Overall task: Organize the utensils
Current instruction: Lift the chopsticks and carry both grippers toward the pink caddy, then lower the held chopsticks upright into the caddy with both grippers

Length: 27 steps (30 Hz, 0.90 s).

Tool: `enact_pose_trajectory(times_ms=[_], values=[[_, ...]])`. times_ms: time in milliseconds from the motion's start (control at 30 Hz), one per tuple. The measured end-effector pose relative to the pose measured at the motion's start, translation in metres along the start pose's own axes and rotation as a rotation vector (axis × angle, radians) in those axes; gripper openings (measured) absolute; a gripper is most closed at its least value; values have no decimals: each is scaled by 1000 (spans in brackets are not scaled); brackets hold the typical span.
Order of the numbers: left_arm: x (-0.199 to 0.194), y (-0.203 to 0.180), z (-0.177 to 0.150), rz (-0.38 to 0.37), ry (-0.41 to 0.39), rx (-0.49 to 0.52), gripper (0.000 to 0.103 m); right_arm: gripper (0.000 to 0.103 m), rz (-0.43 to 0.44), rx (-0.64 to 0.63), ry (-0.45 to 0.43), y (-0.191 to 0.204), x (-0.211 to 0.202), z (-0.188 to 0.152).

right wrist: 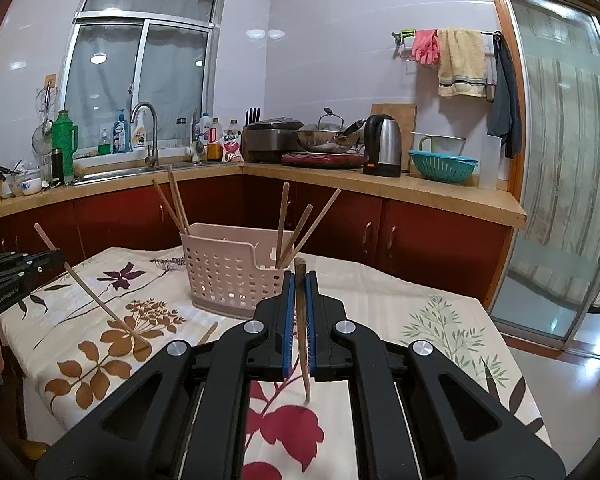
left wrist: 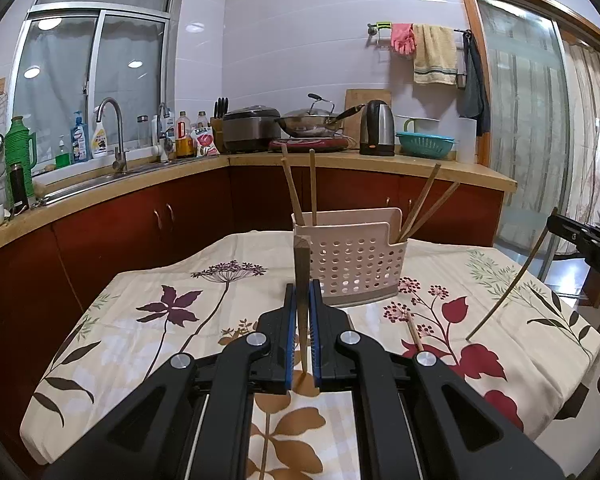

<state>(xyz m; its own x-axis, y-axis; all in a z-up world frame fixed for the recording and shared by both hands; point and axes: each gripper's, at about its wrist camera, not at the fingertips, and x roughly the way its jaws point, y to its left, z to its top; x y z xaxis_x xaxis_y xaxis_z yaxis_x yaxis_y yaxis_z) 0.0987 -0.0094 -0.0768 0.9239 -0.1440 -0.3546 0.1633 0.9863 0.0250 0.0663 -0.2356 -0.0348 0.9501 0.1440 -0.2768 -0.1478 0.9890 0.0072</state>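
Observation:
A pale pink perforated utensil basket (left wrist: pixel 360 264) (right wrist: pixel 232 272) stands on the flowered tablecloth and holds several wooden chopsticks (left wrist: pixel 300 188) (right wrist: pixel 296 228) upright in its two ends. My left gripper (left wrist: pixel 303 288) is shut on a chopstick (left wrist: pixel 301 280) held upright, just in front of the basket. It also shows at the left of the right wrist view (right wrist: pixel 84 284). My right gripper (right wrist: pixel 299 280) is shut on another chopstick (right wrist: pixel 301 320), right of the basket. One loose chopstick (left wrist: pixel 414 334) (right wrist: pixel 208 333) lies on the cloth near the basket.
The table (left wrist: pixel 140 320) has a cream cloth with leaf prints. Behind it runs a wooden counter (left wrist: pixel 340 160) with a sink, bottles, a rice cooker, a wok, a kettle and a teal colander (left wrist: pixel 424 144). A glass sliding door (right wrist: pixel 560 160) is at the right.

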Motion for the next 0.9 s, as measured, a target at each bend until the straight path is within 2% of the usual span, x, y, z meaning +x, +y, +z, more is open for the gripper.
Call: enact_pose_trajectory(times_ms=[433, 700, 900], values=[[26, -1, 11, -23, 23, 11, 7, 6, 8, 10, -13, -3, 17, 8], [20, -5, 33, -48, -24, 16, 7, 6, 48, 49, -42, -3, 19, 22], [11, -12, 64, -80, -85, 34, 7, 6, 88, 52, -113, 3, 15, 48]])
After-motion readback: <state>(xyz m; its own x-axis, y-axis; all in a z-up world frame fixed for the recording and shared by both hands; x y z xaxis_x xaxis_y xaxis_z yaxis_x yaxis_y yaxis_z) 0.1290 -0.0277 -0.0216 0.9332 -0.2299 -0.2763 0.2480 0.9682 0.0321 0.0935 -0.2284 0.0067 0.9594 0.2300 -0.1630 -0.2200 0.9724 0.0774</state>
